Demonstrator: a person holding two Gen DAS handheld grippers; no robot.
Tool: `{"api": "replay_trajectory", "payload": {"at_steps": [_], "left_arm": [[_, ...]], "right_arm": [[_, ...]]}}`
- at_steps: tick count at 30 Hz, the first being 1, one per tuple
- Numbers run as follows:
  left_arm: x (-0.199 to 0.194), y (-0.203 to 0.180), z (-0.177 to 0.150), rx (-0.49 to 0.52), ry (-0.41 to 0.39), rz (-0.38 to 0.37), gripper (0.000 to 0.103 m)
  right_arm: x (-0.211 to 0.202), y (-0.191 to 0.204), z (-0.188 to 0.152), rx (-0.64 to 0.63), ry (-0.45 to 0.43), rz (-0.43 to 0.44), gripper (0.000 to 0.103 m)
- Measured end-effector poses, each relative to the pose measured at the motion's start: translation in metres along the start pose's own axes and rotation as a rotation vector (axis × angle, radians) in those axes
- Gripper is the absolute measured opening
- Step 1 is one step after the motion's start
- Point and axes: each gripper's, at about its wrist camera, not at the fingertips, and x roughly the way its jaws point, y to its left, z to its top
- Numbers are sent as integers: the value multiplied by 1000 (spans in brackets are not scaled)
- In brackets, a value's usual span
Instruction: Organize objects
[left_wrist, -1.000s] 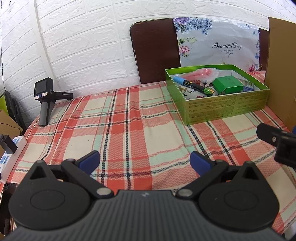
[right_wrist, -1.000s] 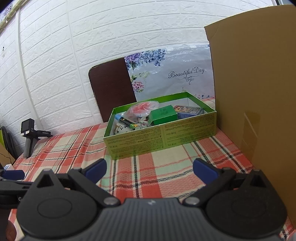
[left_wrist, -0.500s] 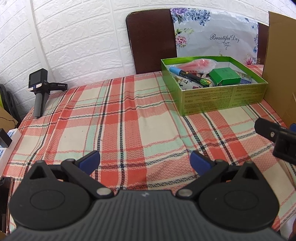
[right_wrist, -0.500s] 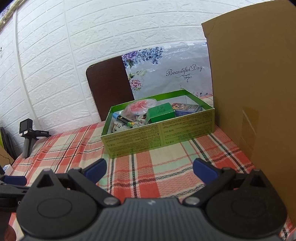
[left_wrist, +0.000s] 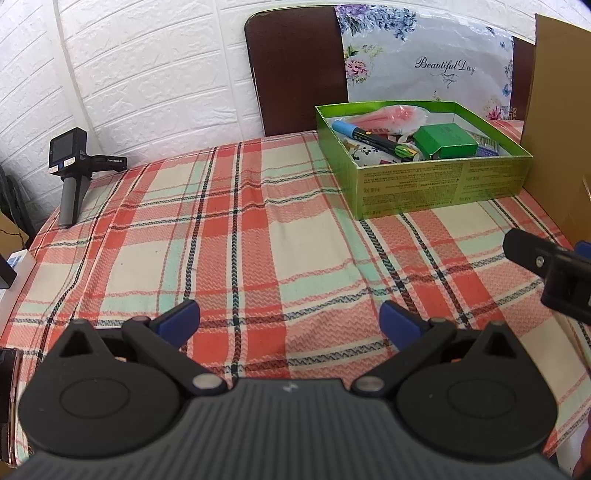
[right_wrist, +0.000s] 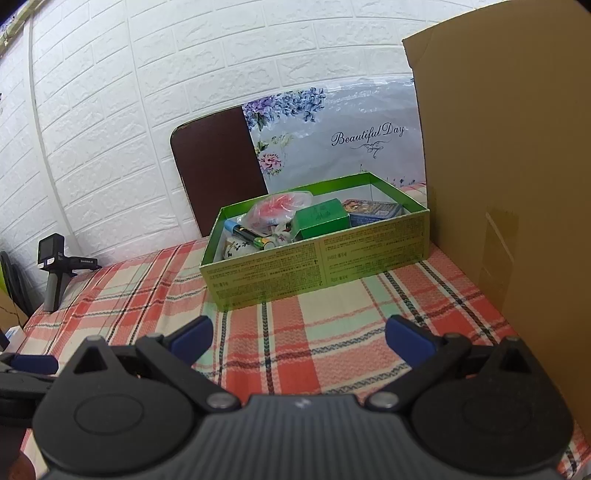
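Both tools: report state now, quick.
Left tool: open, holding nothing.
Right tool: open, holding nothing.

Each gripper, left (left_wrist: 290, 319) and right (right_wrist: 299, 338), has a ribbed dark-grey body flanked by two round black discs. Black linkage arms with silver pivot screws carry blue-padded fingers (left_wrist: 179, 317), and a small pale mark sits on the body's top edge, perhaps a logo.
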Motion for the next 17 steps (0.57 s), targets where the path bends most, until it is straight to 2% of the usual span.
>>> {"api": "replay_trajectory", "payload": {"at_steps": [9, 17], "left_arm": [[0, -1, 0, 9, -2, -2, 103], [-8, -3, 2, 33, -58, -17, 103]], "right_arm": [[0, 1, -1, 2, -1, -3, 103], [0, 1, -1, 1, 0, -2, 103]]}}
